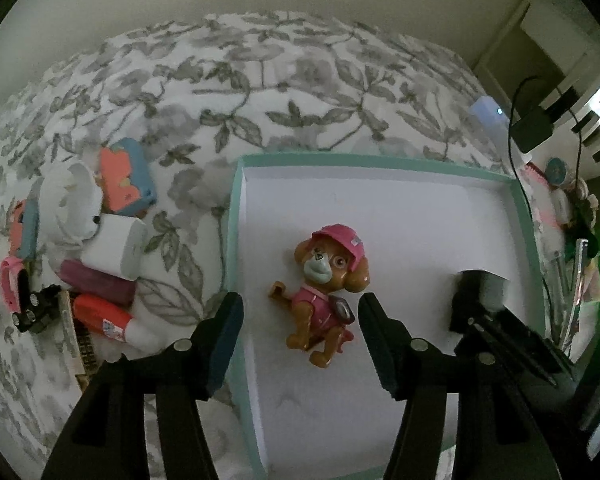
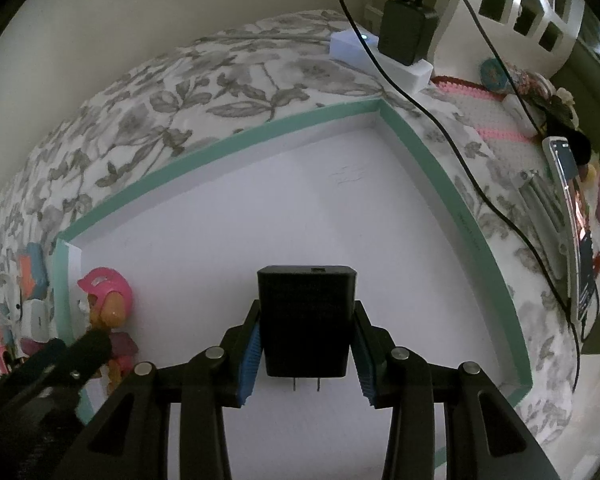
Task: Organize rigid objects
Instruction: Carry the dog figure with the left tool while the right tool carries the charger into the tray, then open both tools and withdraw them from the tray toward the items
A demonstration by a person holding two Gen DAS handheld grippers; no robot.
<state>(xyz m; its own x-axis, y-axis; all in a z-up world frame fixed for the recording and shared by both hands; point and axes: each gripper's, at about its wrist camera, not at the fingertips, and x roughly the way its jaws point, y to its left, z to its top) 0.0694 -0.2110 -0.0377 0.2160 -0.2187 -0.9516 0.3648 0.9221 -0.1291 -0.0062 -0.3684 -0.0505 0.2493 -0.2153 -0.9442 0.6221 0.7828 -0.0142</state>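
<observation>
A toy dog figure (image 1: 325, 294) in a pink cap lies inside the teal-rimmed white box (image 1: 236, 216). My left gripper (image 1: 300, 338) is open, its fingers either side of the dog and just above it. My right gripper (image 2: 305, 354) is shut on a black plug charger (image 2: 305, 320), held over the box floor (image 2: 399, 128), prongs toward the camera. The charger also shows in the left wrist view (image 1: 477, 292), and the dog in the right wrist view (image 2: 108, 300).
Left of the box on the floral bedspread lies a pile: white charger block (image 1: 114, 250), coral-and-blue case (image 1: 126, 178), maroon tube (image 1: 96, 282), red-and-white tube (image 1: 112, 322), small black toy (image 1: 36, 308). A white power strip with a plugged adapter (image 2: 399, 36), cable and phone (image 2: 571, 216) lie right.
</observation>
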